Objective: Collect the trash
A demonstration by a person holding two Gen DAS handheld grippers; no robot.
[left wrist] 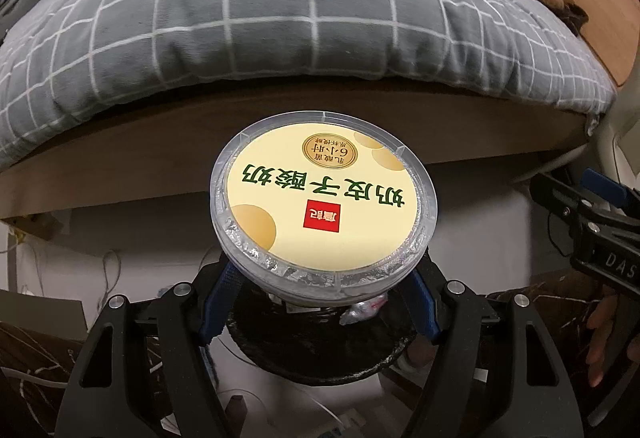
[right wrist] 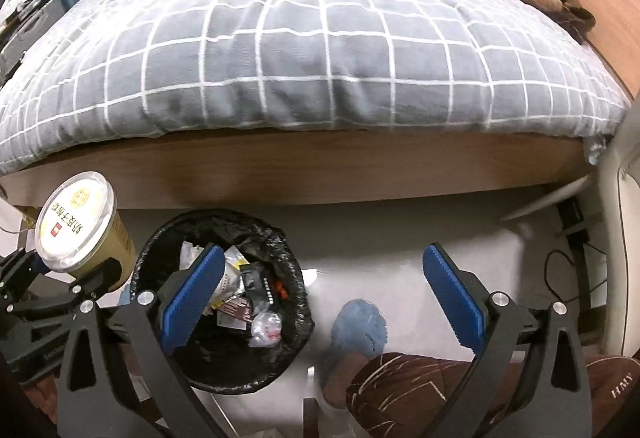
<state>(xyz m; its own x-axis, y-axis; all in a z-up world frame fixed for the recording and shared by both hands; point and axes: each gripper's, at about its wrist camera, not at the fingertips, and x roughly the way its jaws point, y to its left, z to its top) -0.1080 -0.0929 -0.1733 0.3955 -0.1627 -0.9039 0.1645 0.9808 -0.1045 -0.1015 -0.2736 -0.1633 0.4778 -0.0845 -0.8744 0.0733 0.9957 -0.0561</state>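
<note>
We face the bed (right wrist: 320, 78), its quilt overhanging the floor where the bin (right wrist: 224, 298) stands lined and part full, handy for dropping. Our left gripper (left wrist: 320, 302) has its fingers clamped on the yogurt cup (left wrist: 324, 198), held lid-up just above the bin, seemingly ready to release. Our right gripper (right wrist: 324, 294) hangs beside it, fingers wide apart, holding nothing.
</note>
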